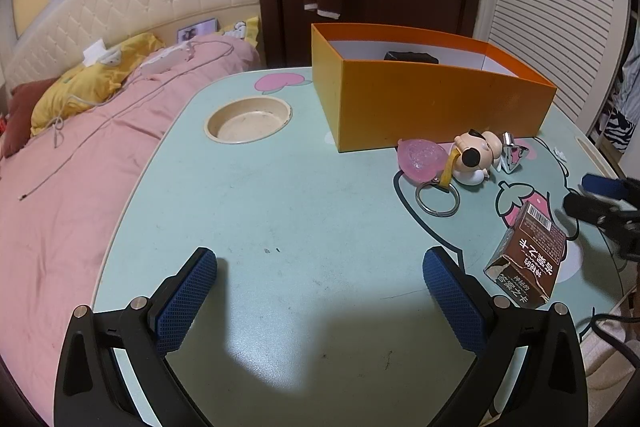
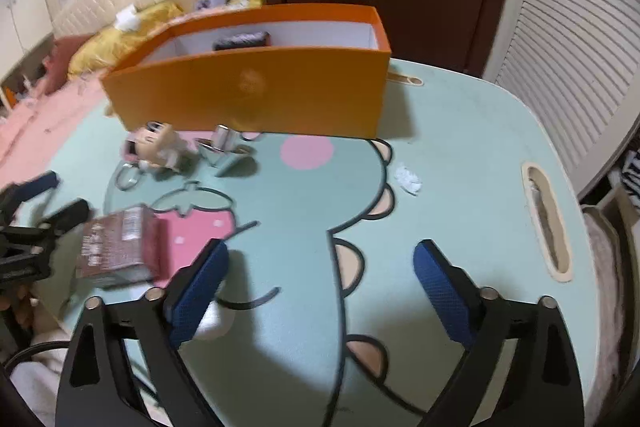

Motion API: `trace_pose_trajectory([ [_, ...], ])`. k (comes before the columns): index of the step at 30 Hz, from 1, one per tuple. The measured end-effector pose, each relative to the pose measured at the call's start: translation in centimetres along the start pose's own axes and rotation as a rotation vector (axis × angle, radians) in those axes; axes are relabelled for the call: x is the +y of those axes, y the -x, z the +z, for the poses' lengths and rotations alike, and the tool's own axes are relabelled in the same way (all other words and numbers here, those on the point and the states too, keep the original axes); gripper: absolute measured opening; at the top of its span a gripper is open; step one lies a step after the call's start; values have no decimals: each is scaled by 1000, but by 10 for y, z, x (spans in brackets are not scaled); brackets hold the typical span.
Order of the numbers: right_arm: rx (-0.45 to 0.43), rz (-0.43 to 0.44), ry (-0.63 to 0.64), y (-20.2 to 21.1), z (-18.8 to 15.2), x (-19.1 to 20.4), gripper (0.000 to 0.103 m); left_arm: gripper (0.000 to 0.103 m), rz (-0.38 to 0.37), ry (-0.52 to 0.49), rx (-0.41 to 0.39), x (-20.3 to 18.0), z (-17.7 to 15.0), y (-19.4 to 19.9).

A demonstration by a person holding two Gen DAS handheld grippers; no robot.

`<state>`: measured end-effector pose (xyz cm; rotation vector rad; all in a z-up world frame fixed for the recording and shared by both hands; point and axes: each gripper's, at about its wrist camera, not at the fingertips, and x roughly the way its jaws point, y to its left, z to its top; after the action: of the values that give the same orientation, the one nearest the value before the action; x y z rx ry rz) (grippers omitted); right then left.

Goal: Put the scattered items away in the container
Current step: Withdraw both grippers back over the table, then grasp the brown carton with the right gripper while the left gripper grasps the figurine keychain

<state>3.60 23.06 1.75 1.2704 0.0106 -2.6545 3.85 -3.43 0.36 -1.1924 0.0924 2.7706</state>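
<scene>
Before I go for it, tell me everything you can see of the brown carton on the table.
The brown carton is a small printed box, apparently cardboard, with white Chinese lettering and a barcode on one end. Its near end looks torn or crumpled. It lies on its side on the green table, partly over the strawberry print, untouched, below the puppy keychain and nearer the camera than the orange box.

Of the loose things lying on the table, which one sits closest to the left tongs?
The brown carton, lying on its side just beside the left tongs. The pink trinket, dog keychain and shiny metal piece cluster farther off, by the orange box.
</scene>
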Motion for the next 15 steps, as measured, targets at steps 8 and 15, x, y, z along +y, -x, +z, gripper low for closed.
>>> trace_pose_trajectory([
  [8,-25,237,265,14,4,70,79,102,-7,152,-40,23,1,8],
  [15,52,216,397,-9,5,104,78,102,30,133,-30,19,-1,7],
])
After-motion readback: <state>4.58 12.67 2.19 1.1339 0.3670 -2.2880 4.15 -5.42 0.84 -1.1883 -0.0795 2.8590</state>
